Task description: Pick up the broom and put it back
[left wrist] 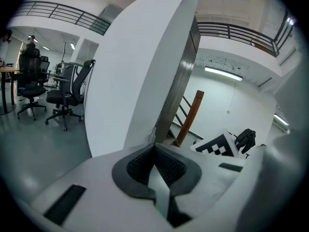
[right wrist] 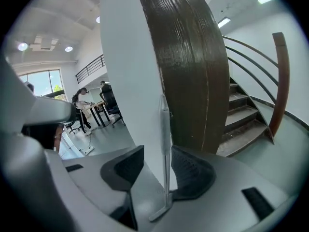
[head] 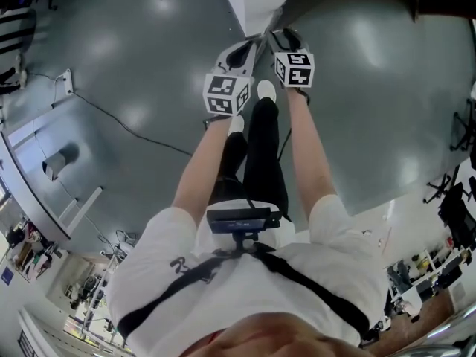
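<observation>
The broom shows as a thin grey handle (right wrist: 165,144) standing upright against the corner of a white wall (right wrist: 130,81). My right gripper (right wrist: 157,164) is open around it: the handle runs between the dark pads, close to the right pad (right wrist: 193,170) and well apart from the left one. In the head view both grippers are held out side by side at the wall corner, the right gripper (head: 282,39) beside the left gripper (head: 245,50). The left gripper (left wrist: 154,149) is shut, its pad tips meeting, and I see nothing gripped in it.
A dark wooden stair side (right wrist: 193,71) curves up just behind the handle, with steps (right wrist: 241,124) and a brown rail (right wrist: 282,81) to the right. Office chairs (left wrist: 67,98) stand to the left. A cable (head: 126,125) lies on the grey floor. People sit at a desk (right wrist: 89,105) far off.
</observation>
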A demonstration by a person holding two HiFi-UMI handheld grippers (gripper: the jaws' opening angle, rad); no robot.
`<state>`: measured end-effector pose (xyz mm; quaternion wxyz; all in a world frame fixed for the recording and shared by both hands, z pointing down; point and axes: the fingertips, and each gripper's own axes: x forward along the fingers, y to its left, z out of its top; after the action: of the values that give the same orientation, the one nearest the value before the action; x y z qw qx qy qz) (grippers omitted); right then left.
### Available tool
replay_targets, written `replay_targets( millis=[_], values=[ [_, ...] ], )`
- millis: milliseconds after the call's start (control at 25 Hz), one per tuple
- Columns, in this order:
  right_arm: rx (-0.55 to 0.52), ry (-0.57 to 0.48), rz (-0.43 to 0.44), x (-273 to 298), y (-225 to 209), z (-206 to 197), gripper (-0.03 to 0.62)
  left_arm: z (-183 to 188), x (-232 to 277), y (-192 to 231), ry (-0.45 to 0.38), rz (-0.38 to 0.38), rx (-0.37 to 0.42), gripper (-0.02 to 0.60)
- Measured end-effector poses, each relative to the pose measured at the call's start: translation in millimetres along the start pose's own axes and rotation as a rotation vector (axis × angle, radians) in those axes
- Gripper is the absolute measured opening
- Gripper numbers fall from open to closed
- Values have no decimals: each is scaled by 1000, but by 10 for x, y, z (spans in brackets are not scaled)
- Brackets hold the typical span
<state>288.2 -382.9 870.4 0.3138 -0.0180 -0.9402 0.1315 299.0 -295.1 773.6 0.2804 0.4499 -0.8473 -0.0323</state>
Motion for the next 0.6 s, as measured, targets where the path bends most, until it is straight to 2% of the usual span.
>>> replay_targets(
  millis=[320,600],
  values=[
    [-6,40,17,469,-178,-148,156,-120,154,169,11,10,10,12],
    [-36,75,21,696,-114,-128,153,-82,134,239,1,3,-2,12]
  ],
)
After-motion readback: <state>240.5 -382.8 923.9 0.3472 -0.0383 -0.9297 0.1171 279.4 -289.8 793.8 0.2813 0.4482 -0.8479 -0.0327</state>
